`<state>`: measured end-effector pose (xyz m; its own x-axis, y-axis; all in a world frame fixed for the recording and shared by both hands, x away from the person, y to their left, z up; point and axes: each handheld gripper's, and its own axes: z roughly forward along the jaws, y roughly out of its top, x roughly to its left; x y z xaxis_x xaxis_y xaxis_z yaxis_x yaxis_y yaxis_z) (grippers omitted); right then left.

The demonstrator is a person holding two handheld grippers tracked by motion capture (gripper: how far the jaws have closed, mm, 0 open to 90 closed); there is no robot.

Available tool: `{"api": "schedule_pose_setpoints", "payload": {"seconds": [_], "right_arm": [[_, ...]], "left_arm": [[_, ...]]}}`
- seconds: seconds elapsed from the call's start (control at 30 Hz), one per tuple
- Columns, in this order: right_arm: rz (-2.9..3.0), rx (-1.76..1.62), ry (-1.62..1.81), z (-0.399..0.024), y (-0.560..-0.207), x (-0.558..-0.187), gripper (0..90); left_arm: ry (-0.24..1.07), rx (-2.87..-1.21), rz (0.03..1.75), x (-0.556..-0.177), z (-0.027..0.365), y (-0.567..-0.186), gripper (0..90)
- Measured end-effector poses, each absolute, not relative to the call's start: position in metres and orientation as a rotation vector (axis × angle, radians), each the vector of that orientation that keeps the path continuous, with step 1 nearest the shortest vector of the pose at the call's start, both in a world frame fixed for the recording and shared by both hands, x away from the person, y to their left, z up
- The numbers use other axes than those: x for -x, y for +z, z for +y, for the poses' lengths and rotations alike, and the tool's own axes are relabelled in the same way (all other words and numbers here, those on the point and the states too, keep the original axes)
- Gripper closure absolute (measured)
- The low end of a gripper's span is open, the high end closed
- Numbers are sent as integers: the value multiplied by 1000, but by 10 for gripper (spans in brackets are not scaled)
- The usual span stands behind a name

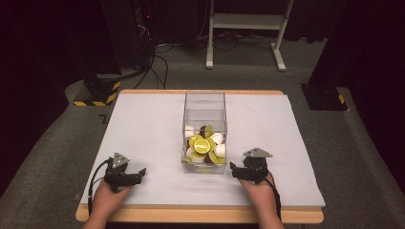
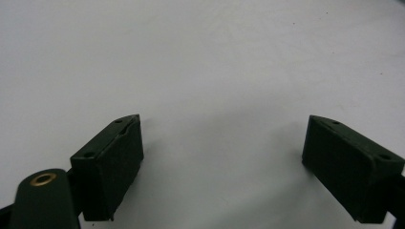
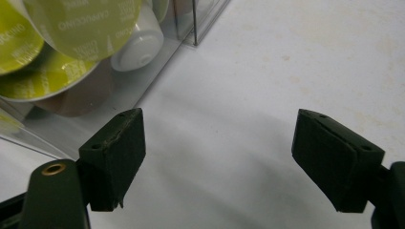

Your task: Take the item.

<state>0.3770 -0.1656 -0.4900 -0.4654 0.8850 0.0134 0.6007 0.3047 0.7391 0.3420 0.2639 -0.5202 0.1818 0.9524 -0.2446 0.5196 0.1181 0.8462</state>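
On the white table (image 1: 143, 124) in a dark room, a clear box (image 1: 204, 102) at the centre holds coffee pods (image 1: 202, 145). The left gripper (image 1: 138, 174) and right gripper (image 1: 235, 170) rest near it, jaws spread and empty. The pods look light, with thin foil lids; I would pinch one by its stiff sides.

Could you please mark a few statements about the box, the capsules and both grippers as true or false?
1. The clear box holds coffee capsules. True.
2. The left gripper grips a capsule. False: its fingers stand apart over bare table.
3. The right gripper is open. True.
4. The box lies on its side. False: it stands upright mid-table.
5. The right gripper sits nearer the box than the left gripper. True.
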Motion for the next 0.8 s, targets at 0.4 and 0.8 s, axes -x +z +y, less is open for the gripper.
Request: {"api": "schedule_pose_setpoints", "payload": {"seconds": [0.4, 0.8], "right_arm": [[2165, -1306, 945, -165, -477, -373, 182], [2142, -1276, 989, -167, -466, -368, 198]], "left_arm": [[587, -1527, 1466, -342, 264, -520, 140], [587, -1527, 1464, -342, 264, -520, 140]]}}
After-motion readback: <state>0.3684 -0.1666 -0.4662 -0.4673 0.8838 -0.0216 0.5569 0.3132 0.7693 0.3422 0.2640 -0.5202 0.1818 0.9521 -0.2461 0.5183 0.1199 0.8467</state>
